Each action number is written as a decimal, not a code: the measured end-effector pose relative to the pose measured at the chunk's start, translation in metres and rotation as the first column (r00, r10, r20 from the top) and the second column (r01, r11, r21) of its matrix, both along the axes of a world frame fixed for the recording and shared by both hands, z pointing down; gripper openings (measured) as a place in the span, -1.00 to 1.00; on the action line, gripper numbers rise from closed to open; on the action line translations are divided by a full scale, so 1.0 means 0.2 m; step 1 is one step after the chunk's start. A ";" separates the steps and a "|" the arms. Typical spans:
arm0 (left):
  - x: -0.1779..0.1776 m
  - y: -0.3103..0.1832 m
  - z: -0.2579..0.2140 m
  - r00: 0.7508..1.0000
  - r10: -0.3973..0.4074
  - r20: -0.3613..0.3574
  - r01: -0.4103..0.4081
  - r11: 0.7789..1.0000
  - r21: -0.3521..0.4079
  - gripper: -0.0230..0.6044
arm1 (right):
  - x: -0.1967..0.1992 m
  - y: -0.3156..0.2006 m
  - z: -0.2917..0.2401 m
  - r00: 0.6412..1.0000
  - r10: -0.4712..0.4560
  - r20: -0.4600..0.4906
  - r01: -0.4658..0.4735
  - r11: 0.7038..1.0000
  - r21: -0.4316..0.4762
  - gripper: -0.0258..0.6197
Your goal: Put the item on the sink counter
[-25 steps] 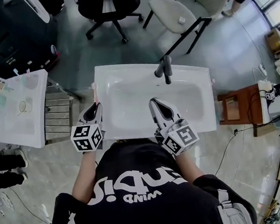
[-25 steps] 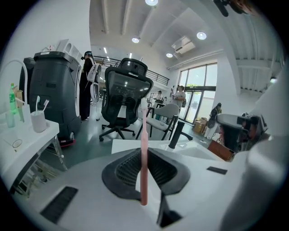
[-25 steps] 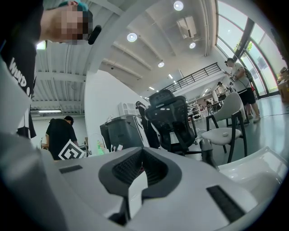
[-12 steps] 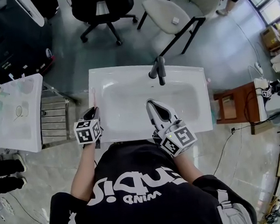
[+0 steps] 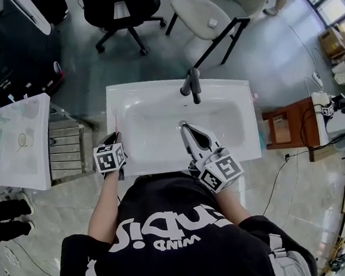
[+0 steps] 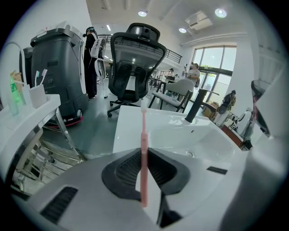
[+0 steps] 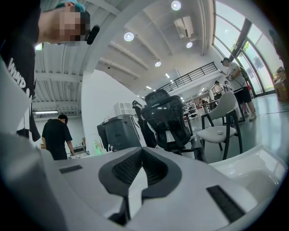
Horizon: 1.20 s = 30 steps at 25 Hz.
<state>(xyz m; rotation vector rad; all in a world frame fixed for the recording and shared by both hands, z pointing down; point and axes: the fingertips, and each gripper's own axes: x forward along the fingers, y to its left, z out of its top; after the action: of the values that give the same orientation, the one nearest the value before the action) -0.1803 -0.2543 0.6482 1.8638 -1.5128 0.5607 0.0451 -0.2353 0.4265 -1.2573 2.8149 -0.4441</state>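
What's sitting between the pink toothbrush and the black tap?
Only bare white sink lies between the toothbrush and tap; the head view shows it.

You are in an open office-like lab or test space. The sink (image 5: 241, 97) with its faucet (image 5: 190, 85) stands free on a polished floor (image 5: 153, 60), with a second sink (image 5: 16, 149) to its left. Beyond them are a black office chair (image 5: 120, 6), a white chair (image 5: 209, 18) and a big dark machine (image 6: 56, 72). At right, cables (image 5: 285, 172) trail near boxes (image 5: 340, 39). The high ceiling has round lights (image 7: 129, 36), with a railed gallery (image 7: 189, 74) and tall windows (image 6: 219, 58) beyond.
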 end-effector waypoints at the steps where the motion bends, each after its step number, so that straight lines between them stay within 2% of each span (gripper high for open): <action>1: 0.00 -0.01 0.00 1.000 0.001 0.002 -0.001 1.000 -0.001 -0.74 | 0.00 0.00 0.00 1.000 0.001 0.002 -0.001 1.000 -0.002 -0.86; 30: -0.01 -0.12 0.12 0.999 -0.024 0.043 0.026 0.998 -0.065 -0.74 | 0.05 0.00 0.05 0.999 0.037 -0.014 -0.037 0.999 -0.028 -0.86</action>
<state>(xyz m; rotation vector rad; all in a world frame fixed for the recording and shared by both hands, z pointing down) -0.1817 -0.2791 0.6712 1.7909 -1.5247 0.6345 0.0556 -0.2350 0.4358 -1.3206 2.8012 -0.4769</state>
